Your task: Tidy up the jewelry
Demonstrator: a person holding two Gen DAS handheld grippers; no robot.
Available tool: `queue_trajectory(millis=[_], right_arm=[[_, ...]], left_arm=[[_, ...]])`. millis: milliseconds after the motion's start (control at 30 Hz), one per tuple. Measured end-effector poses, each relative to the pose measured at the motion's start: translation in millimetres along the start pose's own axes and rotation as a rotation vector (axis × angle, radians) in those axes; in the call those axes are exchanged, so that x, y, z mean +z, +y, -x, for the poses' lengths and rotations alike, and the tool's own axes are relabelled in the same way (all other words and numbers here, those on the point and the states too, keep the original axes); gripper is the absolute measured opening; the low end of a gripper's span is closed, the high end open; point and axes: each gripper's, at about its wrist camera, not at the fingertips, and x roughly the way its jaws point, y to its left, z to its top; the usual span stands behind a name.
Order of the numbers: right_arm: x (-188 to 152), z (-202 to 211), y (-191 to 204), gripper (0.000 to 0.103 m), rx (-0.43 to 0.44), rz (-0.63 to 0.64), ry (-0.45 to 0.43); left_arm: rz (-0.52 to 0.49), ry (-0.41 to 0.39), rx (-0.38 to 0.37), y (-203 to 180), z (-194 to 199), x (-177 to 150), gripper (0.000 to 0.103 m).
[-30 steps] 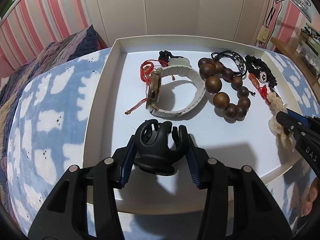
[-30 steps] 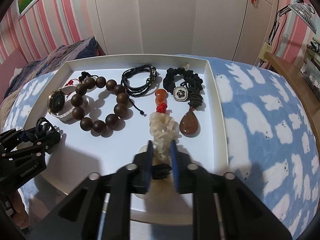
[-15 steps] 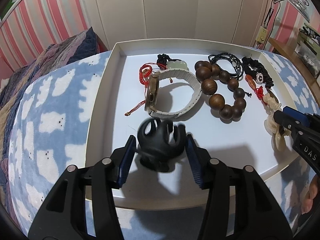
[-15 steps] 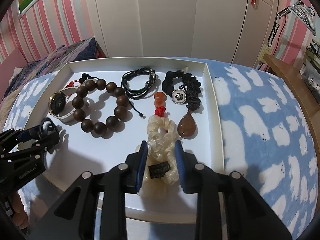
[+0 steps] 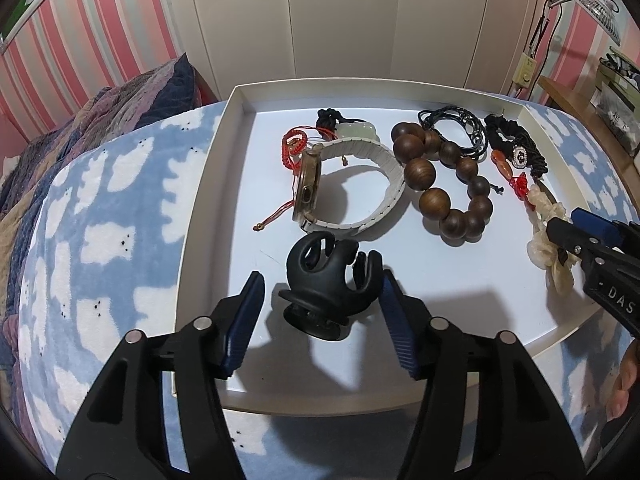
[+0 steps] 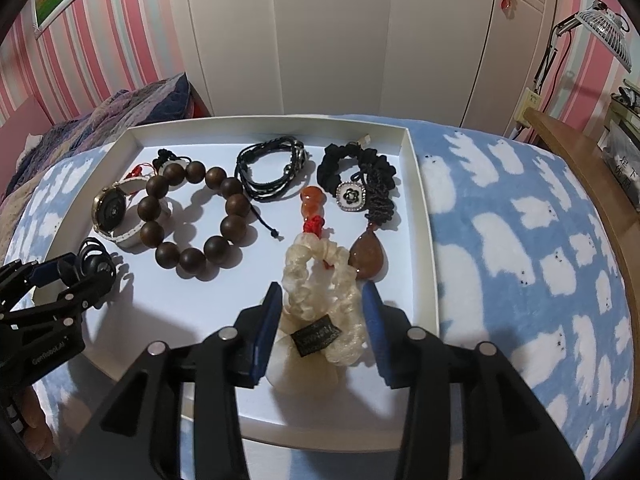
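A white tray point(image 5: 208, 184) on the bed holds the jewelry. My left gripper point(image 5: 320, 304) is open, its pads on either side of a black claw hair clip point(image 5: 330, 282) that rests on the tray floor. My right gripper point(image 6: 322, 312) is open around a cream scrunchie with a black tag point(image 6: 320, 300). In the right wrist view the tray point(image 6: 424, 216) also holds a white-strap watch point(image 6: 114, 212), a brown bead bracelet point(image 6: 192, 220), a black cord bracelet point(image 6: 272, 172), a red knot charm point(image 6: 314, 208) and a black cord pendant point(image 6: 368, 208).
The tray lies on a blue blanket with white bears point(image 6: 520, 240). A dark quilt point(image 5: 100, 120) is heaped at the left. White wardrobe doors point(image 6: 340, 40) stand behind. A wooden shelf point(image 6: 580, 168) and a lamp point(image 6: 604, 28) are at the right.
Both grippers have opened. The left one let go of the black clip, the right one let go of the cream scrunchie. Both items now rest on the tray.
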Motion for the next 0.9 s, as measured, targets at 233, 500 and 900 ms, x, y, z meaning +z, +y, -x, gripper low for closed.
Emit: queue_trajectory(millis=[233,500,900], right_arm=[[4,7,-5,0.054,-0.002,-0.016,-0.012],[6,18,-15,0.082,0.016,-0.06,-0.038],[-4,71,-21,0.09,-0.01,-0.048,-0.134]], left_arm=[[-0.002,-0.018,-0.006,-1,10,2,0.073],[0.018,-0.048,-0.025,2,29,-1,0.096],[0.109,-0.099,0.039,24,87,-28,0.1]])
